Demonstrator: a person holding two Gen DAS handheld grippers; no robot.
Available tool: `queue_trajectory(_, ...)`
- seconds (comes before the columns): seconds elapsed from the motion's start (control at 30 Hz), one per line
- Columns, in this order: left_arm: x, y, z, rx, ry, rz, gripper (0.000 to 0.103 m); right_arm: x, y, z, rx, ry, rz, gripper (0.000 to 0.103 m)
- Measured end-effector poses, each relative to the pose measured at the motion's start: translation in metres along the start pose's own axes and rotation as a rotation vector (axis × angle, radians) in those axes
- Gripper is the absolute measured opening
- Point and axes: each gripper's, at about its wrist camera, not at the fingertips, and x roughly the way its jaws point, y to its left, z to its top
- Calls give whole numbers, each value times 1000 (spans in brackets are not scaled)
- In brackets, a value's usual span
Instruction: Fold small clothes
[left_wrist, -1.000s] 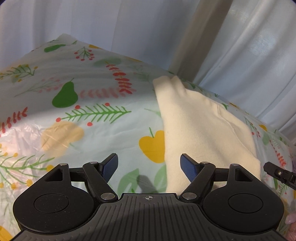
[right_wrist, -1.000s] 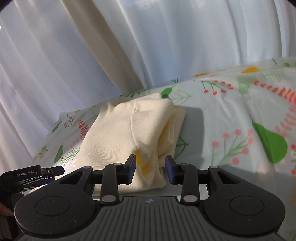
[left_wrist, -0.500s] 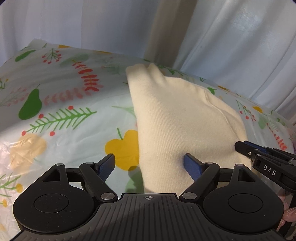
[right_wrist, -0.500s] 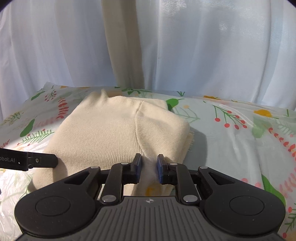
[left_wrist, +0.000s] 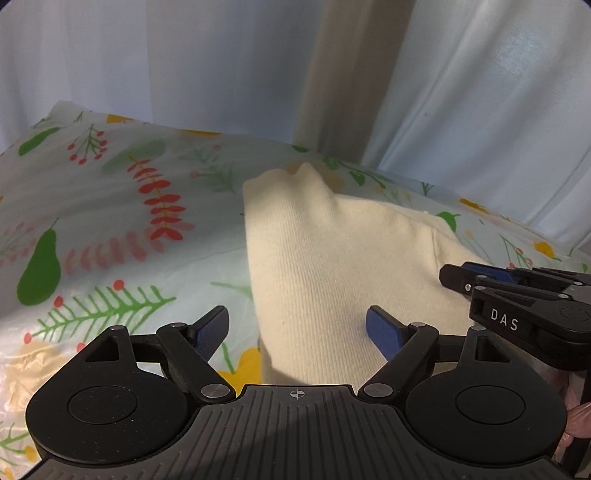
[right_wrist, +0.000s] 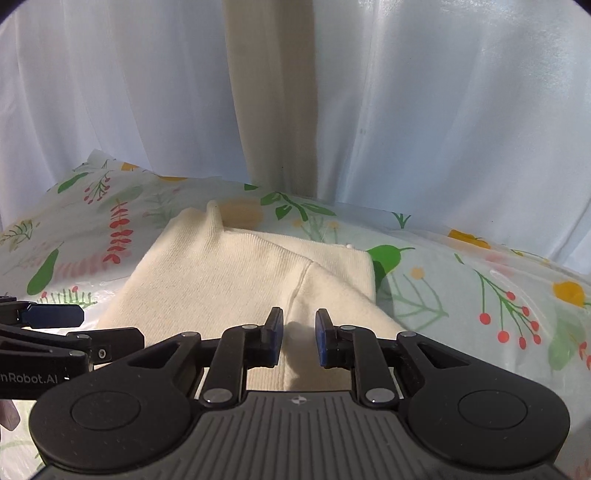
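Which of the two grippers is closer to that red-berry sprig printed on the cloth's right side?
Right. The right gripper sits over the cream knitted garment beside the sprig; the left gripper is beyond the garment's far side.

left gripper (left_wrist: 297, 328) spread wide, right gripper (right_wrist: 298, 338) narrowed after closing, both angled downward side by side.

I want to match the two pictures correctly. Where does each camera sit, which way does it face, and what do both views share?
Left wrist: on the left gripper, looking forward and down at the cream garment; its open fingers and the right gripper show.
Right wrist: on the right gripper, facing the same garment; its nearly closed fingers and the left gripper show.
Shared: garment, floral cloth, white curtain.
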Motion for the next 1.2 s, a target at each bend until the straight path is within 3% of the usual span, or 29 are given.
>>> queue_trajectory(0.1, 11, -4, 3, -11, -2, -6, 92, 15, -5, -6, -53, 22, -142, 16)
queue_trajectory(0.23, 21, -8, 7, -1, 1, 4, 95, 13, -23, -14, 1, -5, -92, 17)
queue_trajectory(0.73, 35, -5, 11, -19, 14, 12, 100, 16, -16, -17, -79, -25, -112, 20)
queue_trajectory(1.03, -10, 21, -9, -99, -20, -37, 99, -7, -18, 1, 2, -55, -70, 23)
queue_trajectory(1.2, -29, 30, -29, -136, -13, -40, 99, 8, 0, 17, -74, -41, -55, 22)
